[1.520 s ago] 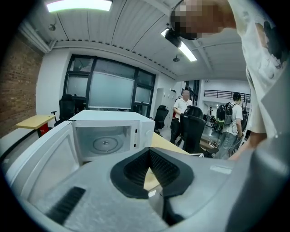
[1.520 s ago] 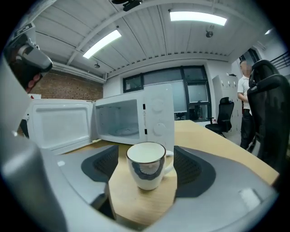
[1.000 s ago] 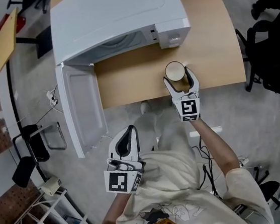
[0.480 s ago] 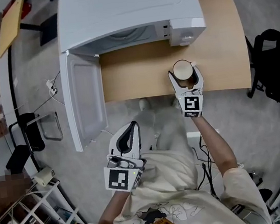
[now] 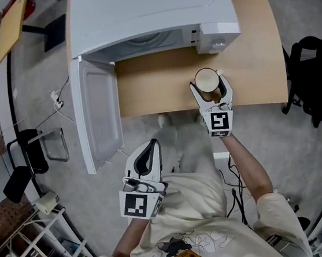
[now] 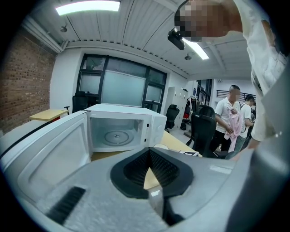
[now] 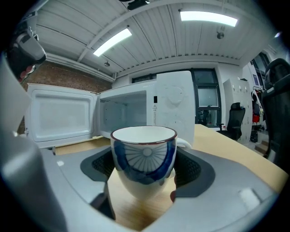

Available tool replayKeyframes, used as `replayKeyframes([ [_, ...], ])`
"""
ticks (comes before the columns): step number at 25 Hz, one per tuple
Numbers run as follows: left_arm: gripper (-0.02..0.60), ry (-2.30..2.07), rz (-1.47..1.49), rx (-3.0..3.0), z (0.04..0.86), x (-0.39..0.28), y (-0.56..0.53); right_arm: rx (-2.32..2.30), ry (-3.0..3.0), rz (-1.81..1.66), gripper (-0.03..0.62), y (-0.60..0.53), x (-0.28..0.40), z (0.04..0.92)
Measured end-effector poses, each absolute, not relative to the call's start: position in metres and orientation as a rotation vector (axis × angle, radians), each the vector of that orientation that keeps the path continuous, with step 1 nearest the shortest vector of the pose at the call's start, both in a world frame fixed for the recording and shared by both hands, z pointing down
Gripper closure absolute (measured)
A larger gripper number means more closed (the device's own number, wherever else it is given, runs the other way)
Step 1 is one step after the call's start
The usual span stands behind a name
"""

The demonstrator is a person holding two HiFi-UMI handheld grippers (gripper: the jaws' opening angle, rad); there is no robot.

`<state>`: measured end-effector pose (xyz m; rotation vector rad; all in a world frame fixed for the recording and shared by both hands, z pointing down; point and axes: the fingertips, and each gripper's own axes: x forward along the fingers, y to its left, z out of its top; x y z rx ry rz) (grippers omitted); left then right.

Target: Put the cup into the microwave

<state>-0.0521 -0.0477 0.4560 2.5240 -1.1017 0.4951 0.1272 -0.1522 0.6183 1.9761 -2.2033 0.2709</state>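
A white cup (image 5: 206, 81) with a blue pattern and a red rim stands near the front edge of the wooden table (image 5: 157, 93). My right gripper (image 5: 208, 83) is shut on it, one jaw on each side. In the right gripper view the cup (image 7: 144, 158) fills the gap of that gripper (image 7: 145, 168), with its handle on the far right. The white microwave (image 5: 146, 10) sits behind and to the left, its door (image 5: 98, 118) swung wide open. My left gripper (image 5: 149, 149) is shut and empty, held low by the person's body. From the left gripper (image 6: 147, 152) the glass turntable (image 6: 115, 136) shows.
The open door hangs out past the table's front edge. A black office chair (image 5: 312, 77) stands on the right, another chair (image 5: 26, 165) and a wire rack (image 5: 43, 256) on the left. People (image 6: 231, 118) stand at the back of the room.
My right gripper and the cup have shifted slightly left, toward the microwave opening. The left gripper has stayed where it was.
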Motion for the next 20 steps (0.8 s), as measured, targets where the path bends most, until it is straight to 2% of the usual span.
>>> replayKeyframes([
  [16,0.578,-1.181,0.391,2.48,0.442,-0.084,-0.064,1.773,-2.424,0.163,0.2,-0.271,0.017,0.561],
  [20,0.578,-1.263,0.272,2.419,0.435,-0.096,-0.076,1.783,-2.405,0.162,0.2,-0.311,0.009,0.566],
])
